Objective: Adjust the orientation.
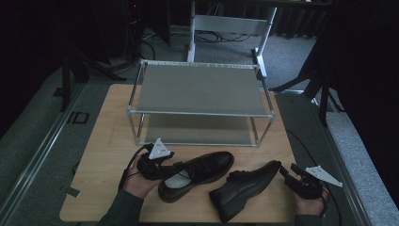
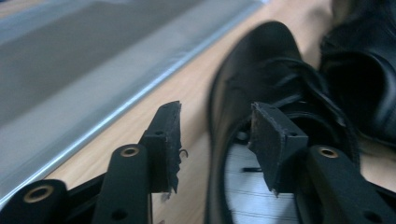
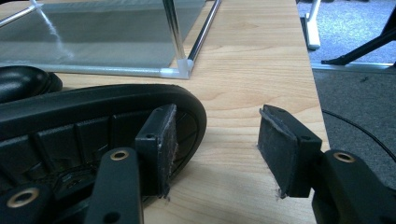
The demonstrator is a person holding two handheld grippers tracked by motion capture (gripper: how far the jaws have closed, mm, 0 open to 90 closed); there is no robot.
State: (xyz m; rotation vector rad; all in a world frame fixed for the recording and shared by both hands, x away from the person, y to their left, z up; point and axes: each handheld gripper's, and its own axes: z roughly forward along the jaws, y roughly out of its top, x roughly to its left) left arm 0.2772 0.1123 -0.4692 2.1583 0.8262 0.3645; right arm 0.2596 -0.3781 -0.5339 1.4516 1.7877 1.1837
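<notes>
You have two black leather lace-up shoes in the lower middle of the high view, on the wooden tabletop in front of the metal rack. The left shoe (image 1: 197,174) sits upright on its sole, toe toward the upper right, its pale insole showing through the open top. The right shoe (image 1: 244,187) lies just beside it, tipped onto its side, toe toward the upper right, ribbed sole facing right.
</notes>
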